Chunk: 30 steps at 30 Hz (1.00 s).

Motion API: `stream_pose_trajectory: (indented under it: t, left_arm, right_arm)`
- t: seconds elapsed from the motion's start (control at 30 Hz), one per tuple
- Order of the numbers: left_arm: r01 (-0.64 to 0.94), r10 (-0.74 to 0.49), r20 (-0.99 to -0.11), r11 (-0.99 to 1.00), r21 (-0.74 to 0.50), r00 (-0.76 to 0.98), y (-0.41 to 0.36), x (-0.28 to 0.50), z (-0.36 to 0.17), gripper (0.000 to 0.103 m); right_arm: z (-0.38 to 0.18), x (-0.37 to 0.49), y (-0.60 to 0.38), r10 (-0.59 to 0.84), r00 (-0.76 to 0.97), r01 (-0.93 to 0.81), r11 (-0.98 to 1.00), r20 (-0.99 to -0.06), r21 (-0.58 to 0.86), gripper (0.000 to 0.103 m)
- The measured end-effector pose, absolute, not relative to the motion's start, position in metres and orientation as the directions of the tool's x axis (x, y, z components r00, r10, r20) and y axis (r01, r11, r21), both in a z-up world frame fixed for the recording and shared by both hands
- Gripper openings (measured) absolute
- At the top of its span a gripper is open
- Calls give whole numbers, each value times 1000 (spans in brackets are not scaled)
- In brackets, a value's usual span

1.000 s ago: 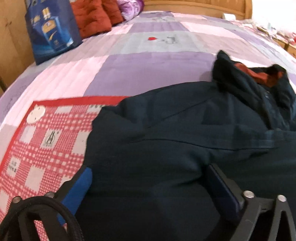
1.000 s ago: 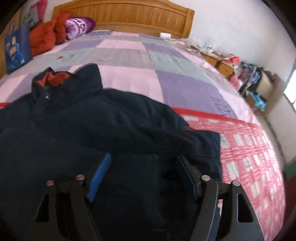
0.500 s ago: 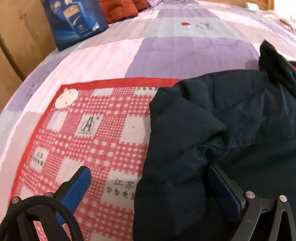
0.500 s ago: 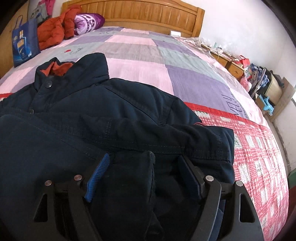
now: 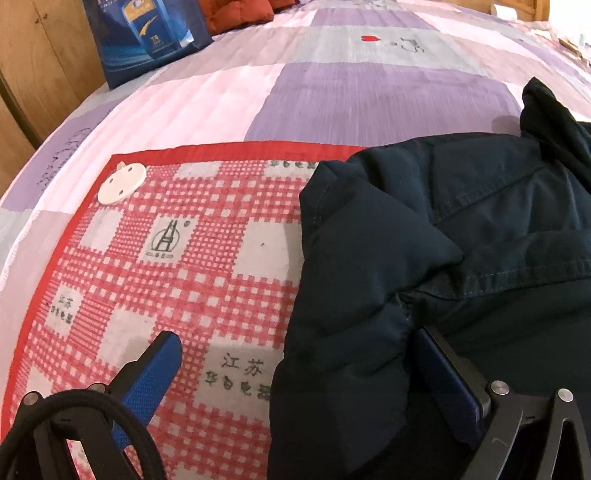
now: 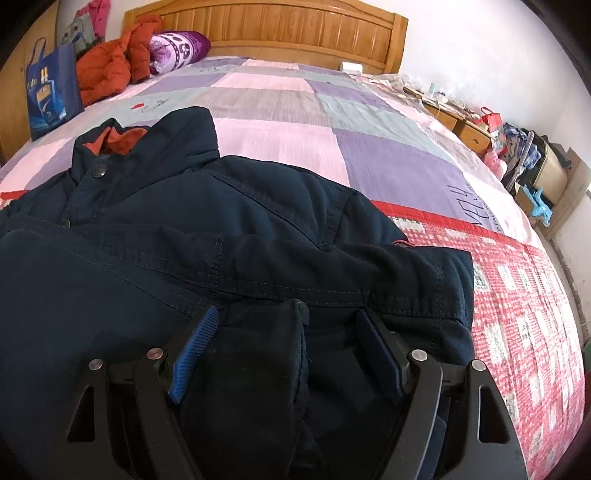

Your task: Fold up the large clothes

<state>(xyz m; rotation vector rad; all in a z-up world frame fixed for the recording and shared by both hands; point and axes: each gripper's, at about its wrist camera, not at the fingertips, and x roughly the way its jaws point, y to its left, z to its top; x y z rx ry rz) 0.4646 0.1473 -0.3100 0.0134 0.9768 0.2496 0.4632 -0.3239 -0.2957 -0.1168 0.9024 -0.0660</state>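
A dark navy padded jacket (image 5: 461, 236) with an orange collar lining (image 6: 122, 142) lies on the bed, partly over a red checked mat (image 5: 166, 258). My left gripper (image 5: 295, 365) is open at the jacket's left edge; its left finger is over the mat and its right finger against the jacket's folded sleeve. My right gripper (image 6: 288, 321) is open over the jacket's right side (image 6: 258, 229), with a fold of sleeve fabric between its fingers. Neither is closed on the cloth.
The bed has a pink, purple and grey patchwork quilt (image 6: 280, 110) and a wooden headboard (image 6: 266, 29). A blue bag (image 6: 51, 88), an orange garment (image 6: 110, 70) and a purple pillow (image 6: 177, 48) sit at the far left. Cluttered furniture (image 6: 517, 147) stands to the right.
The left gripper has moved left, from over the jacket to its left edge, so the mat shows. The right gripper has drawn back slightly, and a sleeve fold now lies between its fingers.
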Motion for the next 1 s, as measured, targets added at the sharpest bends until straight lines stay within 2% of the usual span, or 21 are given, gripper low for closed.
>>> stream_pose_trajectory:
  t: [0.27,0.4,0.47,0.57,0.6,0.7,0.8,0.87,1.0]
  left_arm:
    - [-203,177,-822,976,77,542,150,464,-318,103]
    - [-223,237,-819,965,137,523,141,462,-302,102]
    - [-201,269,-786,962,187,557,126,450,-279,100]
    - [-123,223,-721,974,189,657,95,428,-246,100]
    - [-95,195,-702,979,179,685,81,421,-235,100]
    - [19,68,-690,993,118,721,30,405,-221,100]
    - [86,5,-710,992,92,704,-5,401,-231,100]
    - [97,26,-725,987,128,688,-18,401,-247,100]
    - [22,88,-742,990,138,664,12,400,-277,103]
  right_arm:
    - [-301,465,-325,-101,617,9,993,-780,-121,82]
    - [-297,469,-324,-113,596,5,991,-795,-137,82]
    - [-288,467,-323,-136,597,13,987,-790,-160,82]
    - [-258,445,-306,-224,668,50,965,-710,-258,82]
    - [-241,428,-294,-206,726,42,966,-657,-256,82]
    - [-216,399,-255,-116,787,-32,973,-607,-227,82]
    - [-219,387,-218,-42,773,-130,966,-633,-222,82]
    - [-237,385,-205,-56,734,-170,950,-677,-263,82]
    - [-265,385,-255,-102,679,-92,971,-727,-222,82]
